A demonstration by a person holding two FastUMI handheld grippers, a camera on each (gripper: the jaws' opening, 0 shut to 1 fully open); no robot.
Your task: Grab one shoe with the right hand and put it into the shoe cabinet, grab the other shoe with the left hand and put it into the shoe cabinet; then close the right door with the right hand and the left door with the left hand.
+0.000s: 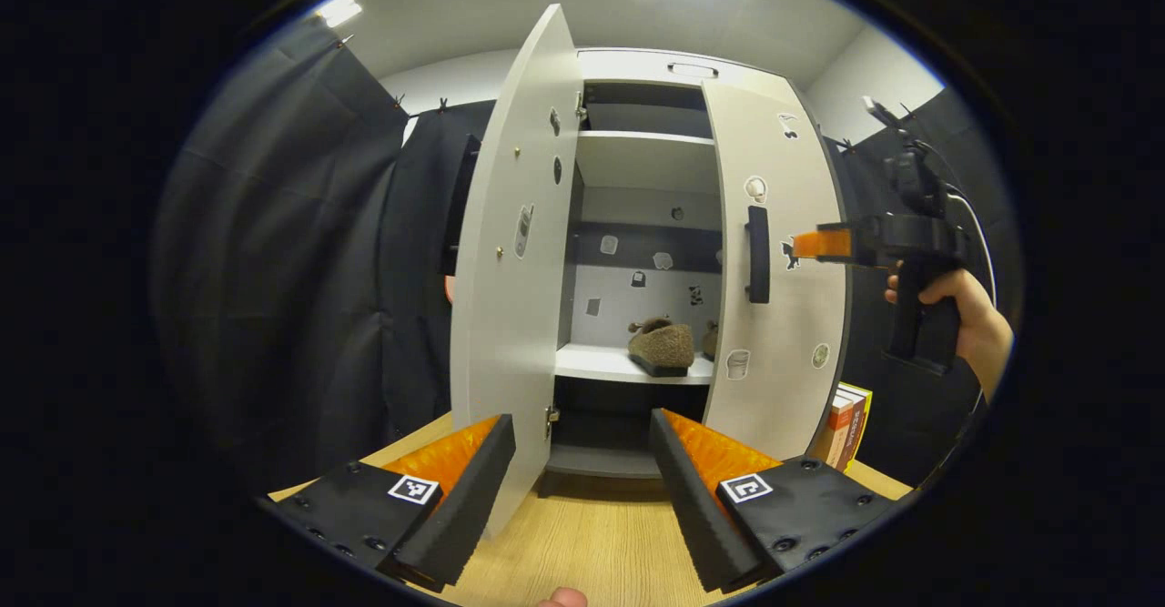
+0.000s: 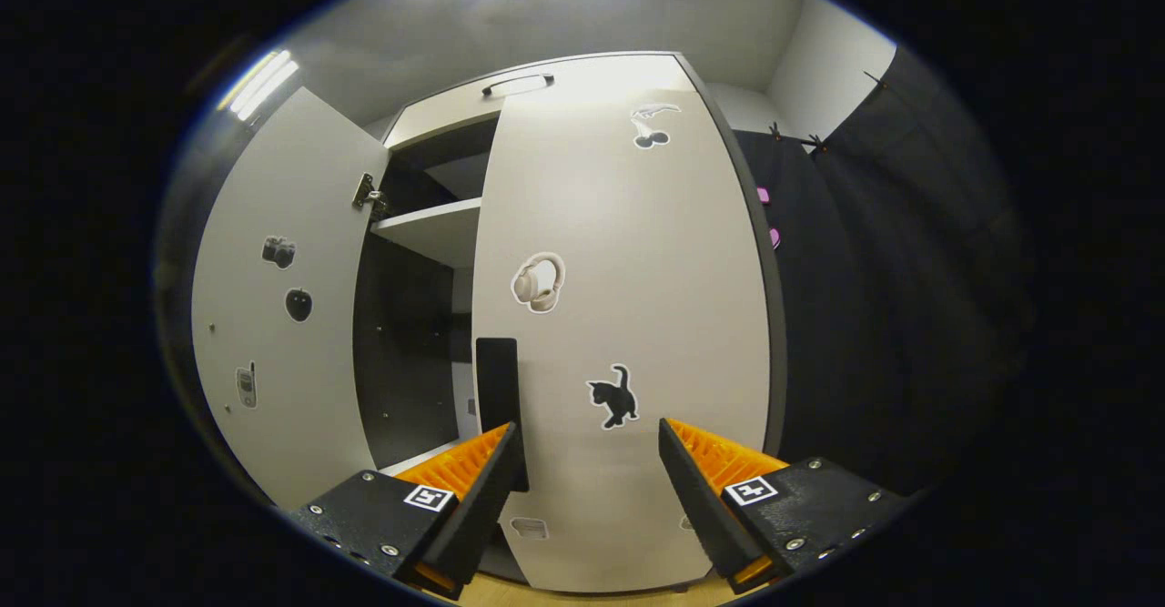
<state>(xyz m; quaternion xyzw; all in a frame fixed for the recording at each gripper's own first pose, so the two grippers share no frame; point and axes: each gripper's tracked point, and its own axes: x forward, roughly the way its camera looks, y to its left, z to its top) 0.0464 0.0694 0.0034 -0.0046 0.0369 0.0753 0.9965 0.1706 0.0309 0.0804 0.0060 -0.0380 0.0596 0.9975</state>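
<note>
Right gripper [image 2: 587,461], fingers spread wide and holding nothing, is at the right door [image 2: 628,316], nearly closed. Left gripper [image 1: 582,461] waits open too. Both shoes [image 1: 663,345] sit on the cabinet shelf. That panel looks light and stiff; push flat beside the handle [image 2: 498,389].

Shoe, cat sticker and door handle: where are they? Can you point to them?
shoe [image 1: 662,346], left gripper view, on its fuzzy side.
cat sticker [image 2: 614,397], right gripper view, on the cat's body.
door handle [image 1: 757,254], left gripper view, on the middle of the bar.
</note>
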